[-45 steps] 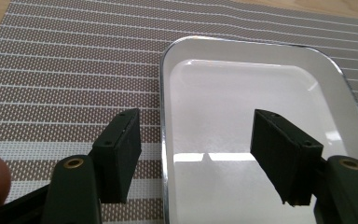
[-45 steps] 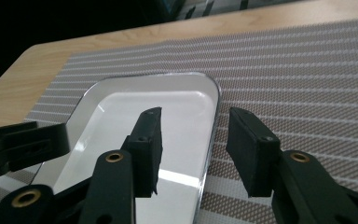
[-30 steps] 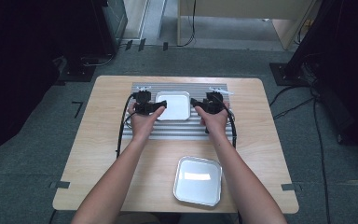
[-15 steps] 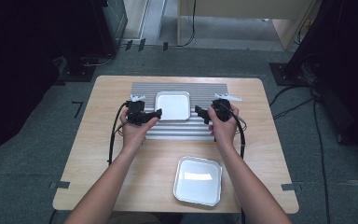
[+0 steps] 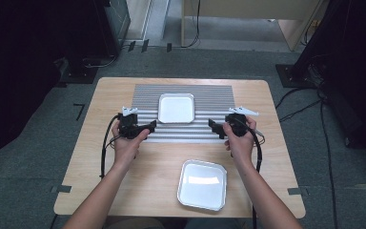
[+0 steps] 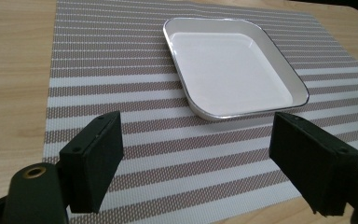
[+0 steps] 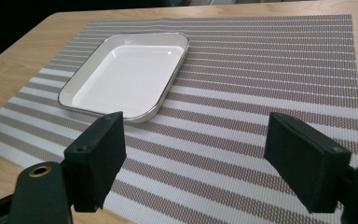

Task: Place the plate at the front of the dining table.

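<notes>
A square white dish sits on a striped grey placemat at the back of the table; it lies ahead of both grippers. A second square white dish rests on bare wood near the front edge. My left gripper hovers at the mat's front left, open and empty. At the mat's front right my right gripper is open too, nothing between its jaws. Both stand clear of the far dish, one on each side.
The wooden table ends close behind the mat. Cables trail from each gripper along the forearms. Dark floor, a desk and equipment surround the table.
Both grippers have drawn back from the far dish toward the person and spread apart, left going left, right going right. The dish stays on the mat.
</notes>
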